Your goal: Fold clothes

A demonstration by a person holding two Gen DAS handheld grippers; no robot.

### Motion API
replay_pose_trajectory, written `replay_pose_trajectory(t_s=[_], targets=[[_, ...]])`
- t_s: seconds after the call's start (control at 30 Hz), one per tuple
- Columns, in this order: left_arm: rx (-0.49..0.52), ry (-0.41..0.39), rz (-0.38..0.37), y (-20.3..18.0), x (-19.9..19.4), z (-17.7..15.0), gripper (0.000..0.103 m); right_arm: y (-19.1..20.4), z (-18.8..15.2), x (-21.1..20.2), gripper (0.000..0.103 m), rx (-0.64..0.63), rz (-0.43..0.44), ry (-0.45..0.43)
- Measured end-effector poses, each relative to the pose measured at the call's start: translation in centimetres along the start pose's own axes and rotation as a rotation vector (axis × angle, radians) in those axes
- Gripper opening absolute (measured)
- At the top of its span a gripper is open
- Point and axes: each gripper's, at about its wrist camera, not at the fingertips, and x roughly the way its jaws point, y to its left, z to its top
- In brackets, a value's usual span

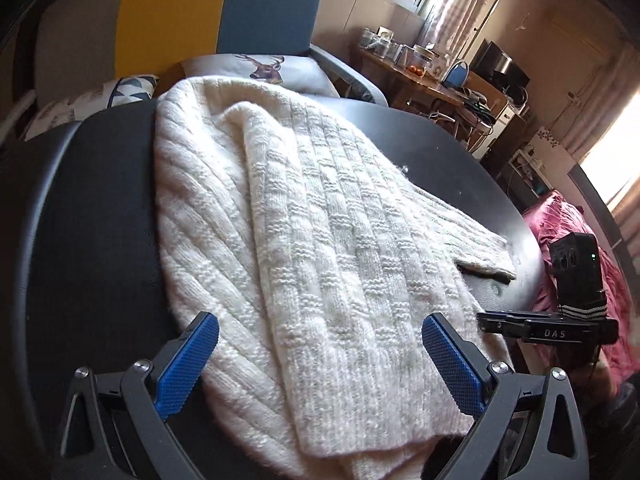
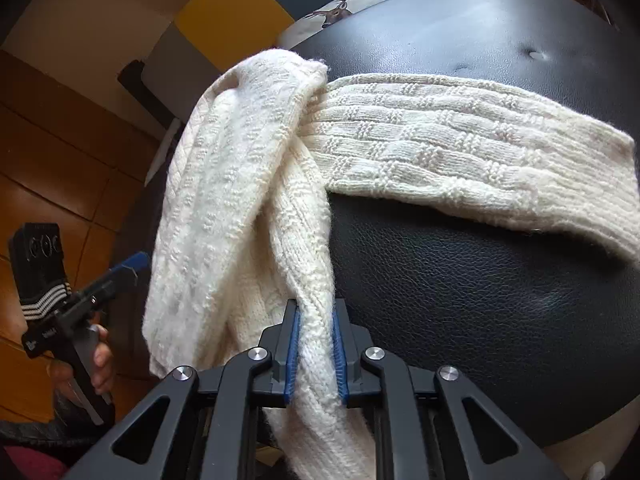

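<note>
The left gripper (image 1: 320,364) stands wide apart, its blue pads (image 1: 188,364) on either side of the near hem of the cream knit sweater (image 1: 304,240) and clamping nothing. The right gripper (image 2: 316,350) is closed to a narrow gap, with a bunched fold of the sweater (image 2: 248,184) pinched between its blue pads (image 2: 293,354).

The sweater lies on a black leather tabletop (image 1: 92,208). In the left wrist view, the body of the garment runs from the near edge toward the far side, with one folded layer on top. One sleeve (image 2: 460,140) extends flat across the leather, to the right in the right wrist view.

In the right wrist view, the left gripper (image 2: 100,280) appears at the lower left, beside the sweater's edge, with a hand (image 2: 86,364) around its handle.

Beyond the table stand a deer-print cushion (image 1: 264,66) and a sofa back in yellow and blue (image 1: 216,4). Farther right is a cluttered wooden desk (image 1: 432,80).
</note>
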Motion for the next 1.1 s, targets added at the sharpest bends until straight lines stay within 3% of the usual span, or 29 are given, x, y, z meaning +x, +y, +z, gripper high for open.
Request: replay_pose_trajectory(t_s=[0.1, 0.17, 0.23, 0.27, 0.33, 0.4, 0.43, 0.63, 0.67, 0.73, 0.87, 1.03, 1.1], targets=[[-0.021, 0.035, -0.055, -0.4, 0.3, 0.6, 0.088, -0.7, 0.3, -0.8, 0.013, 0.094, 0.246, -0.060], [-0.036, 0.058, -0.092, -0.6, 0.4, 0.9, 0.062, -0.4, 0.6, -1.3, 0.013, 0.109, 0.417, -0.105], [-0.050, 0.081, -0.129, -0.9, 0.6, 1.3, 0.051, 1.1, 0.9, -1.1, 0.013, 0.069, 0.514, -0.102], [-0.045, 0.080, -0.136, -1.2, 0.4, 1.8, 0.051, 2.0, 1.1, -0.6, 0.014, 0.046, 0.528, -0.094], [-0.026, 0.070, -0.145, -1.9, -0.3, 3.0, 0.055, 3.8, 1.1, 0.5, 0.017, 0.000, 0.529, -0.084], [-0.008, 0.060, -0.153, -2.7, -1.0, 4.1, 0.070, 5.5, 1.1, 1.8, 0.017, -0.046, 0.520, -0.076], [0.001, 0.055, -0.158, -3.0, -1.3, 4.7, 0.085, 6.5, 1.0, 2.4, 0.017, -0.068, 0.515, -0.074], [0.066, 0.093, -0.191, -5.1, -1.9, 7.5, 0.087, 11.7, 0.3, 4.8, 0.027, -0.234, 0.430, -0.117], [0.081, 0.107, -0.191, -5.5, -1.7, 7.9, 0.085, 12.3, 0.3, 5.3, 0.028, -0.248, 0.422, -0.121], [0.165, 0.114, -0.117, -6.3, -1.4, 8.2, 0.080, 13.1, 0.4, 6.8, 0.031, -0.246, 0.418, -0.127], [0.318, 0.200, 0.017, -7.1, 1.0, 8.1, 0.055, 13.0, -0.2, 9.5, 0.034, -0.227, 0.395, -0.121], [0.408, 0.282, 0.142, -6.8, 5.0, 7.1, 0.049, 12.7, -0.7, 11.2, 0.034, -0.235, 0.367, -0.119], [0.419, 0.296, 0.178, -6.4, 6.4, 6.9, 0.040, 12.6, -0.7, 11.4, 0.034, -0.240, 0.357, -0.119]])
